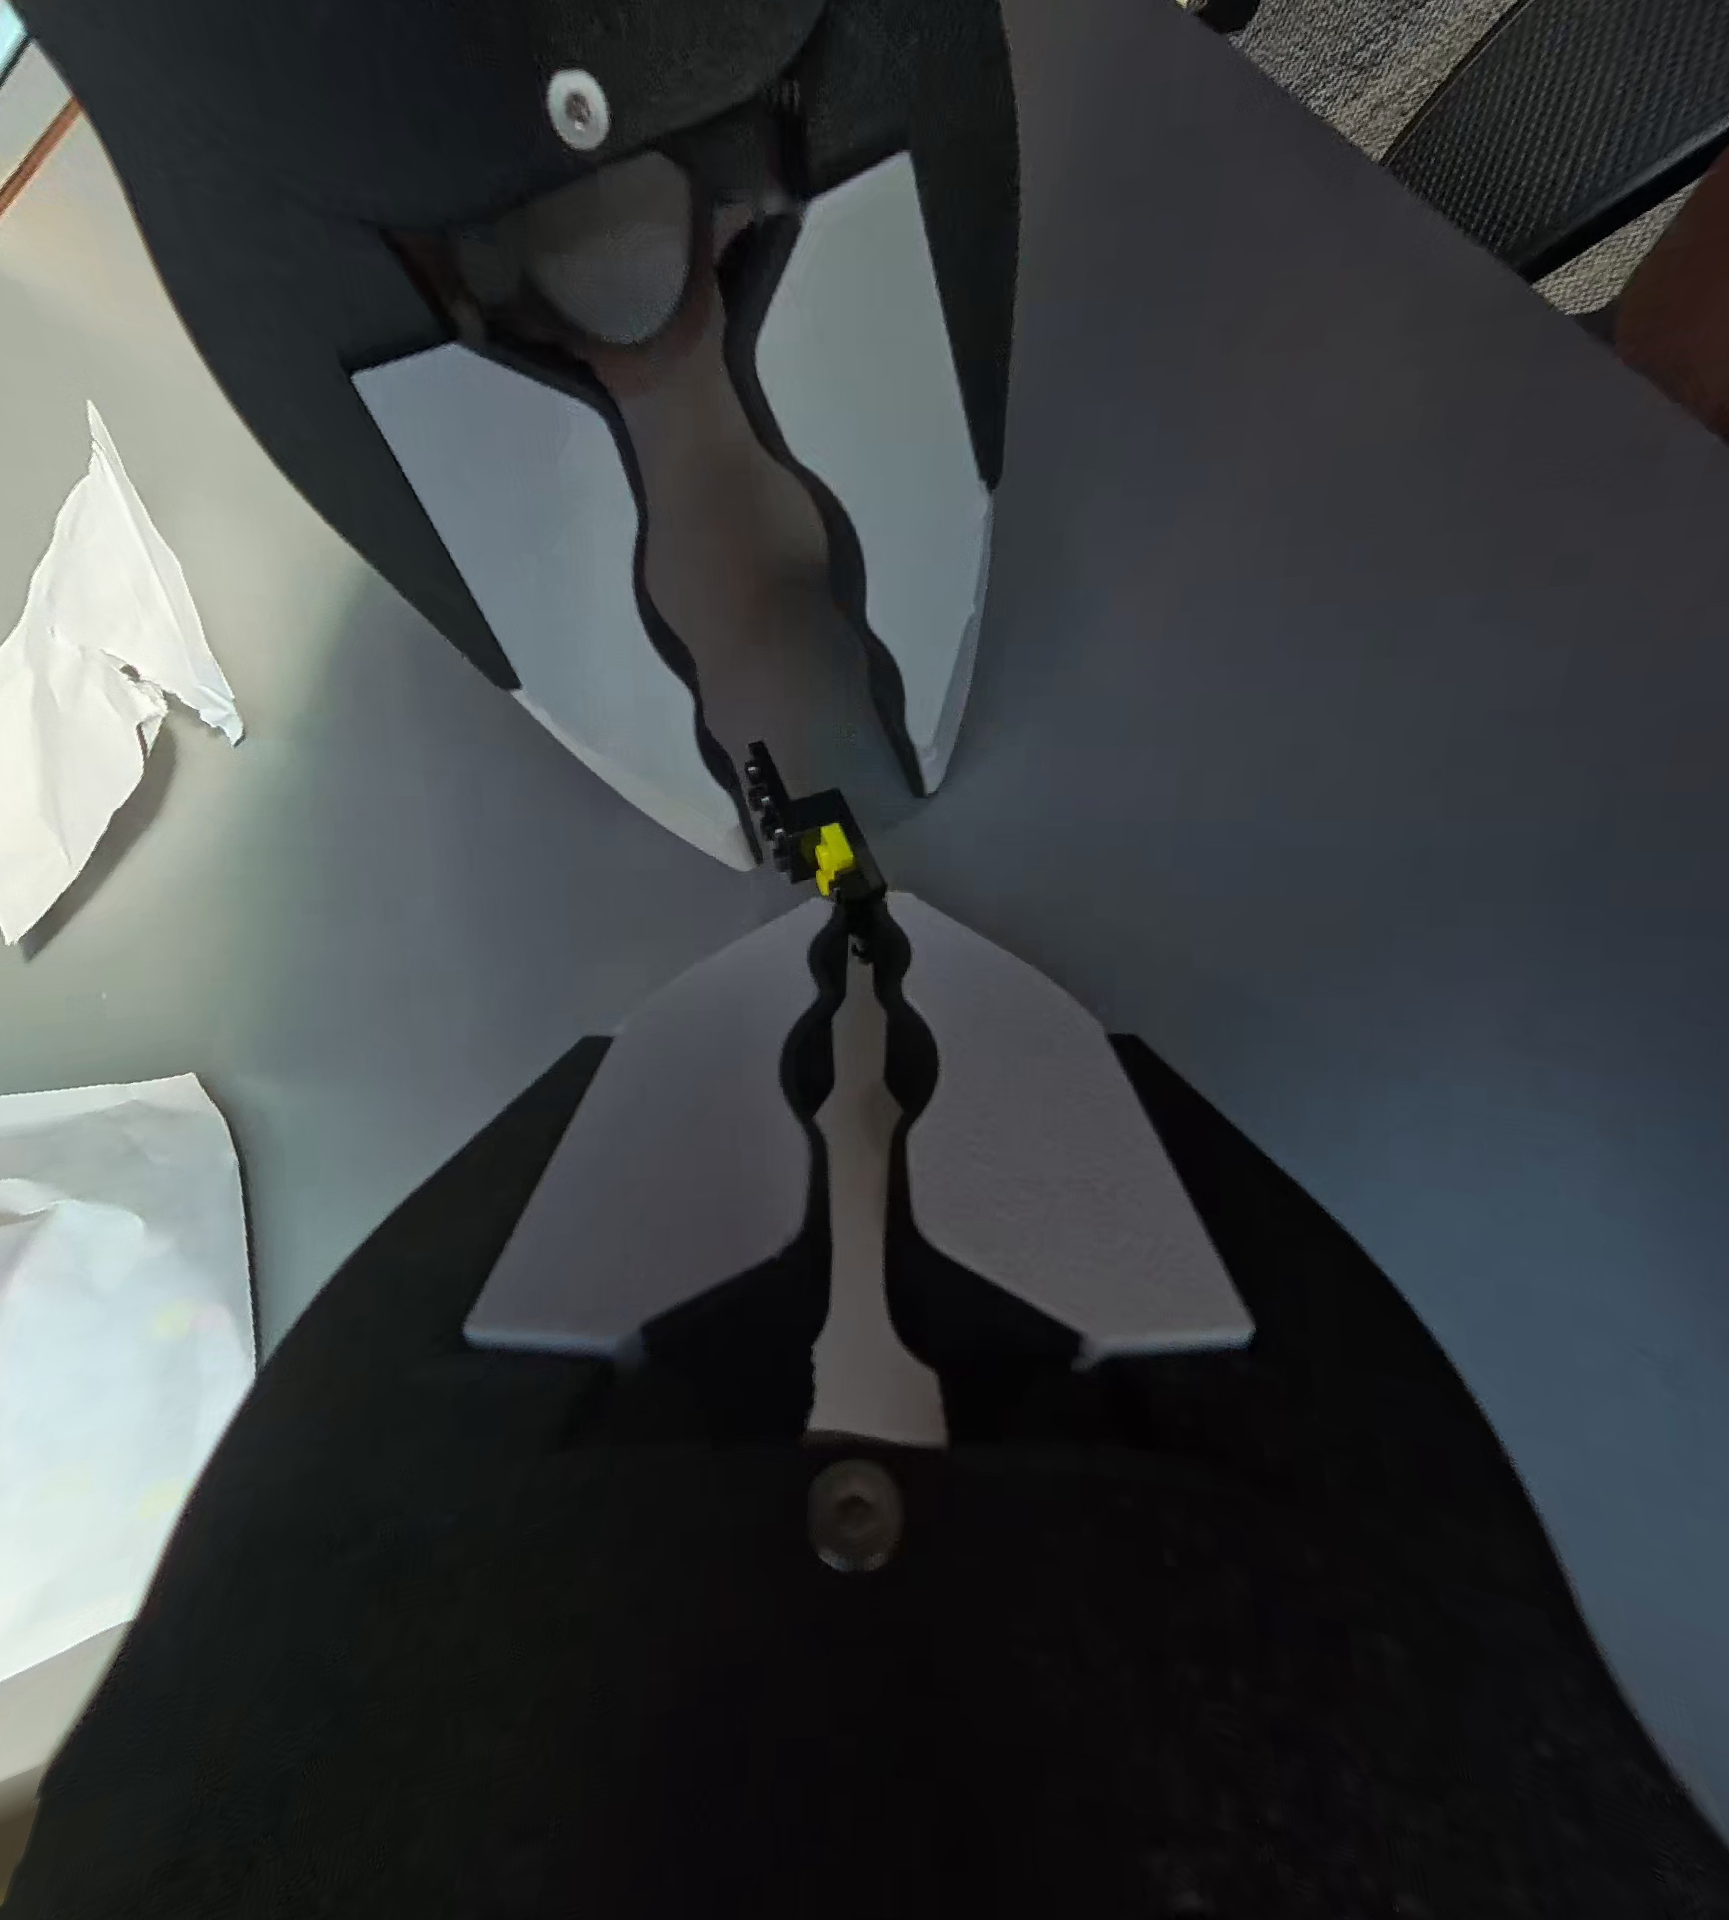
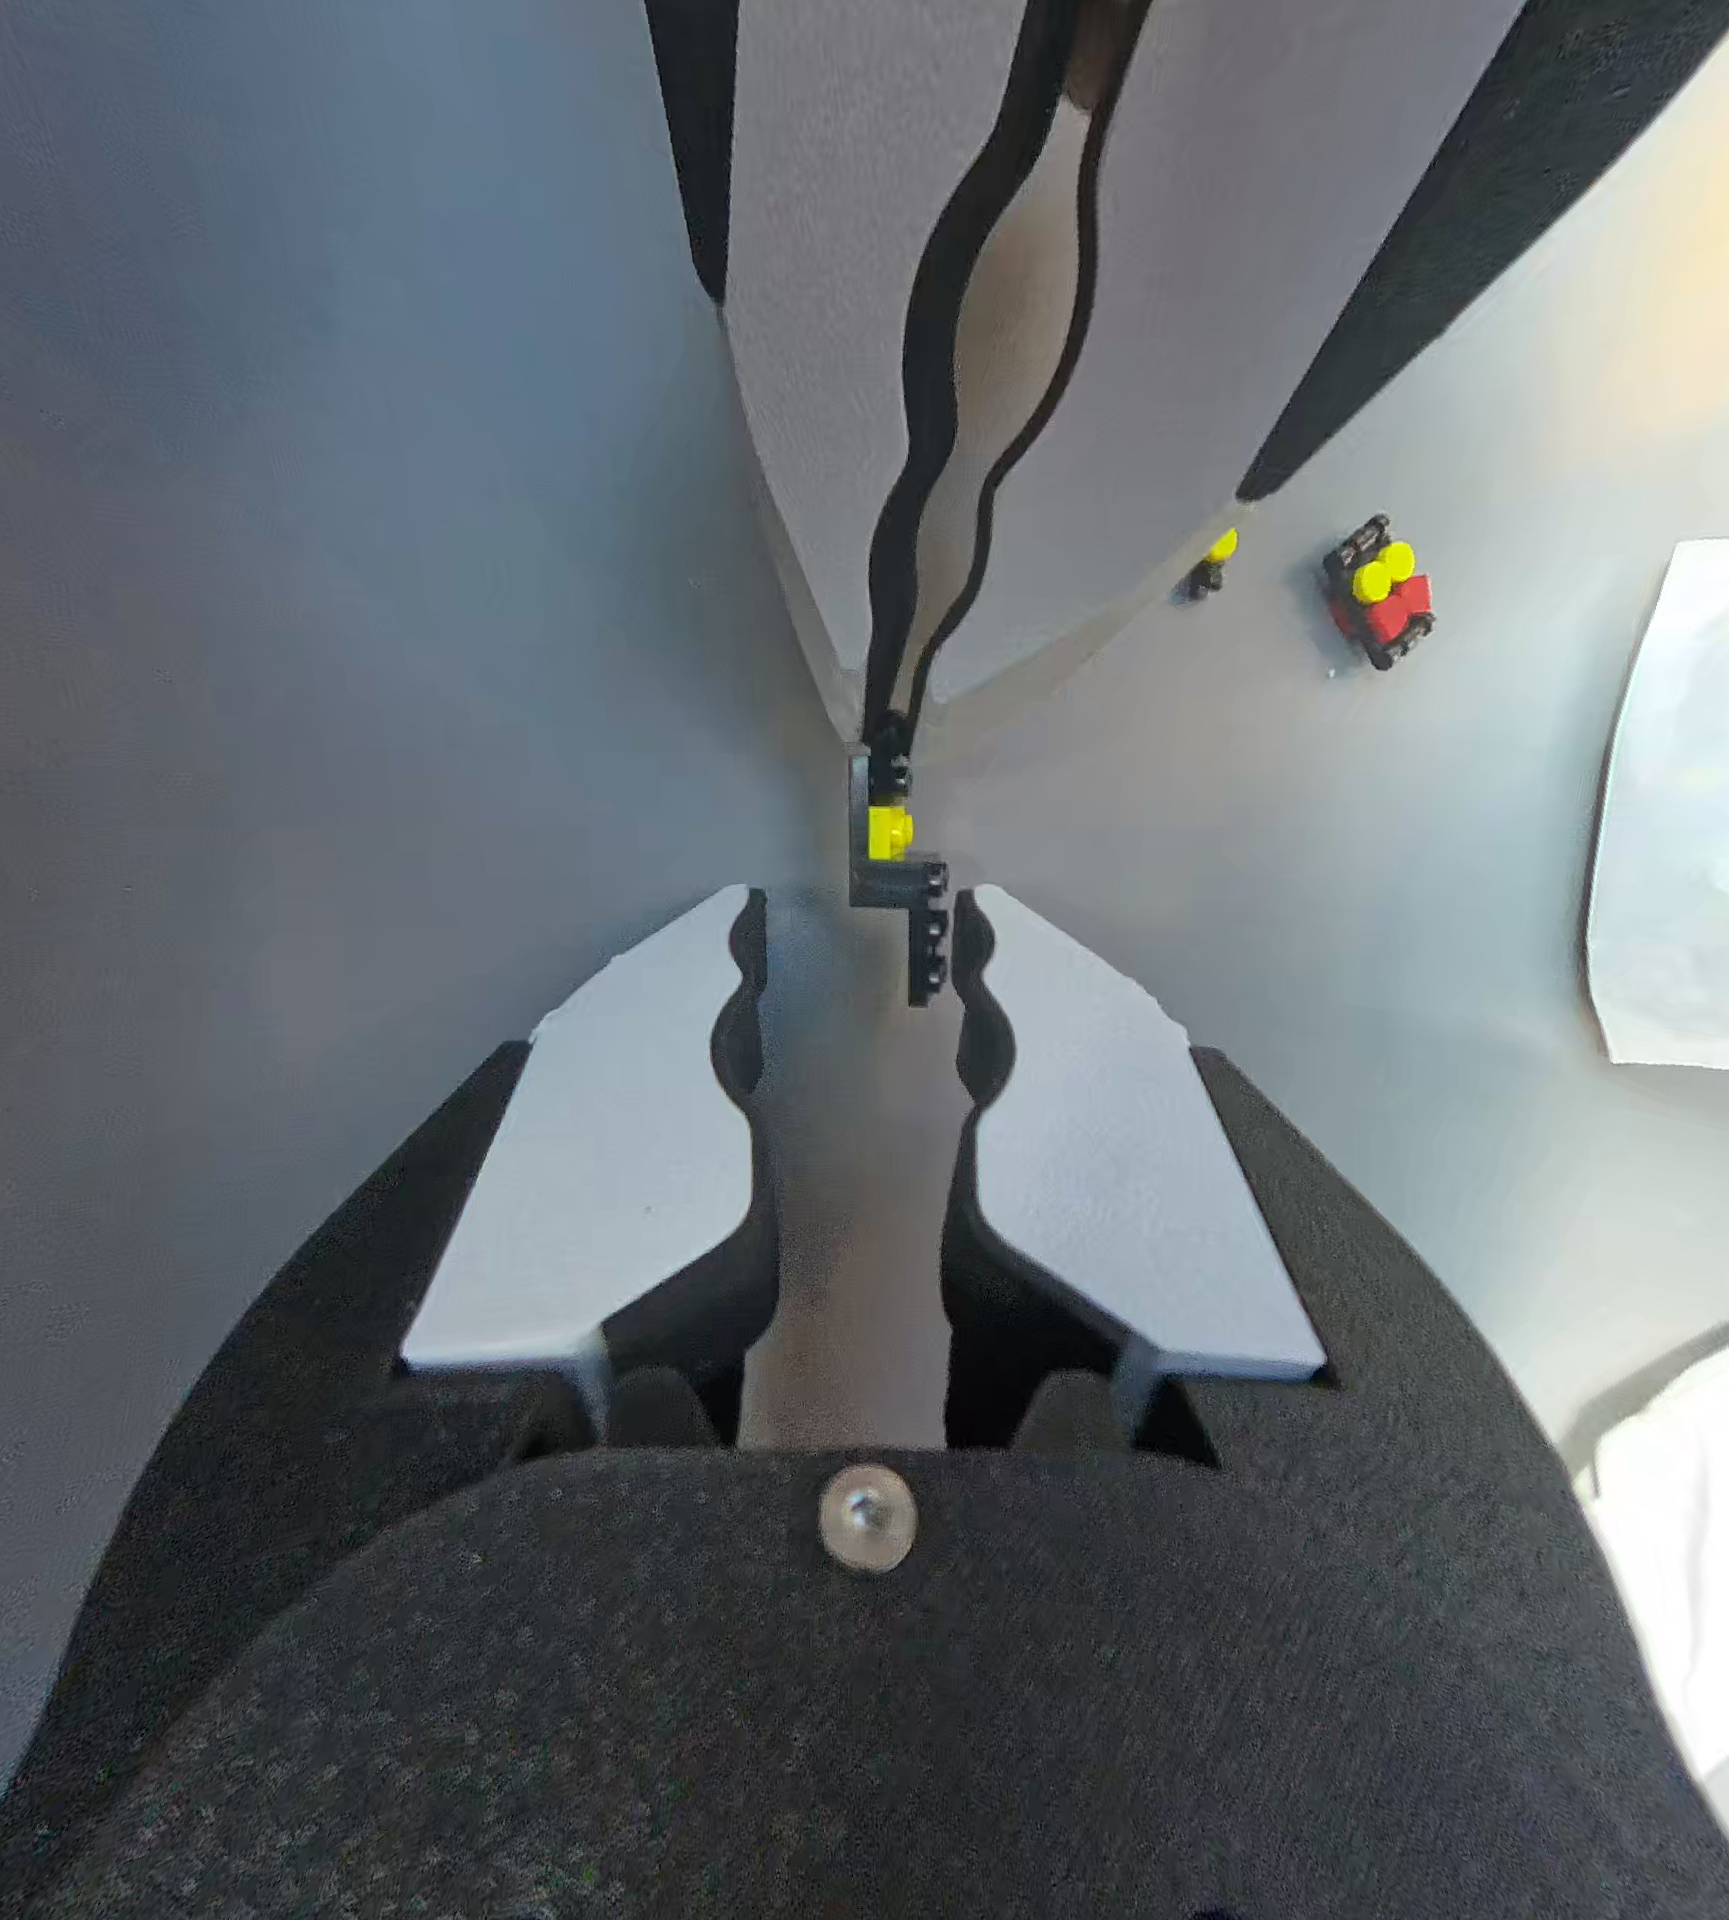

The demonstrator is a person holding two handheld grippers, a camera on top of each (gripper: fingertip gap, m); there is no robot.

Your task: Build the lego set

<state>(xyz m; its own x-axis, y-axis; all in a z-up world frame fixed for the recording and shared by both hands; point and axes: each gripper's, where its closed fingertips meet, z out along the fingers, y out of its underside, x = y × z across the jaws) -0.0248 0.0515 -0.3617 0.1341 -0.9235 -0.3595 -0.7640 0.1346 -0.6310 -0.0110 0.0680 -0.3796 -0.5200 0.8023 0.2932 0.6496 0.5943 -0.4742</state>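
The left tongs [image 1: 855, 914] are pinched nearly all the way closed on one end of a small black lego piece [image 1: 818, 831]. It's held up in the air over the grey table [image 1: 1359, 831], w/ a little yellow brick [image 1: 829, 854] stuck on its side. The far end has a thin black strip with bumps, and that end pokes toward the right tongs [image 2: 860, 904].

The right tongs are wide open, w/ nothing in them. The bumpy strip sits between the two tips, closer to the right-side finger [image 2: 1047, 1091]; can't tell if it touches.

Off to the side on the table: a red and black lego car bit [image 2: 1377, 594] w/ two yellow dots on top, plus one tiny black and yellow bit [image 2: 1211, 566] near it. White paper scraps [image 1: 81, 665] lie around too.

How to do this step well, I think:
- Keep the left tongs tight & still. The piece is tiny and can spin.
- Line the right tongs up so the strip is in the middle, not off to one side.
- Close slow, on the flat sides of the strip.
- Don't bump the yellow brick, it may pop off.
- Only let go w/ the left once the right has a firm hold.
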